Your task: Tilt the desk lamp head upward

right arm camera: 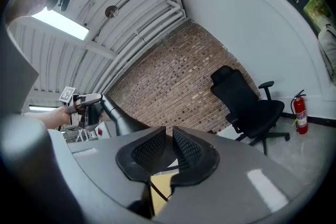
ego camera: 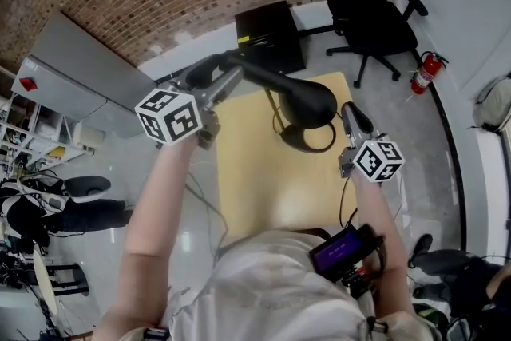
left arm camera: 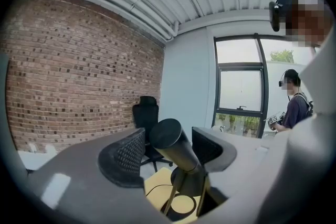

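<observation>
While standing far on the yellow table [ego camera: 247, 172], desk lamp head [ego camera: 307, 100]: judged rigid, smooth, stiff-hinged; best taken at its narrow tube. Left gripper [left arm camera: 167, 149]: spread wide around that tube, not pressing. Right gripper [right arm camera: 169, 149]: slightly parted, empty, right of lamp.

Head cam down; all cams share lamp [ego camera: 307, 100]

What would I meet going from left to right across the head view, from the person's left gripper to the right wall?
left gripper → desk lamp head → right gripper → fire extinguisher
</observation>
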A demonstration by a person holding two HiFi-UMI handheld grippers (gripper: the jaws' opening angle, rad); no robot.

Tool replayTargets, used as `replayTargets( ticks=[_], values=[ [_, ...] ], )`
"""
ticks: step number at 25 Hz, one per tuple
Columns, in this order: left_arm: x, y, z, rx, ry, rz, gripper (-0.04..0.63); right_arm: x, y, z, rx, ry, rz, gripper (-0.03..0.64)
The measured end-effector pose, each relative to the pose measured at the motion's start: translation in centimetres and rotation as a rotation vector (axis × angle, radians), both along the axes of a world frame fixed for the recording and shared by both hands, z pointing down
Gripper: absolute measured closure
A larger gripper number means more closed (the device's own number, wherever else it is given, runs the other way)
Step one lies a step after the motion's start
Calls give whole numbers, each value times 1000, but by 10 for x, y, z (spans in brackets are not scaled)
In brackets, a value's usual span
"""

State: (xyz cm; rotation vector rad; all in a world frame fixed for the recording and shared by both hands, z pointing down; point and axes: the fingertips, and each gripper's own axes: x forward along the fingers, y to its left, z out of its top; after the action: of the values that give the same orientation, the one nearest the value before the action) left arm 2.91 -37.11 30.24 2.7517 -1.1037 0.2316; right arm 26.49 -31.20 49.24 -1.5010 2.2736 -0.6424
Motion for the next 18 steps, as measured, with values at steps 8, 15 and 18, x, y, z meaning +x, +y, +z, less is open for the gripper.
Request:
replayTargets(
  ticks=[8, 15, 18],
  values=[
    [12, -12, -2, -45, 28, 6, 331, 9, -3, 6, -26, -12, -10, 557],
    [14, -16, -1, -77, 54, 28, 339, 9, -8, 8, -32, -32, -23, 555],
    [11, -18, -2, -94, 58, 33, 343, 8, -12, 6, -33, -44, -23, 555]
  ],
)
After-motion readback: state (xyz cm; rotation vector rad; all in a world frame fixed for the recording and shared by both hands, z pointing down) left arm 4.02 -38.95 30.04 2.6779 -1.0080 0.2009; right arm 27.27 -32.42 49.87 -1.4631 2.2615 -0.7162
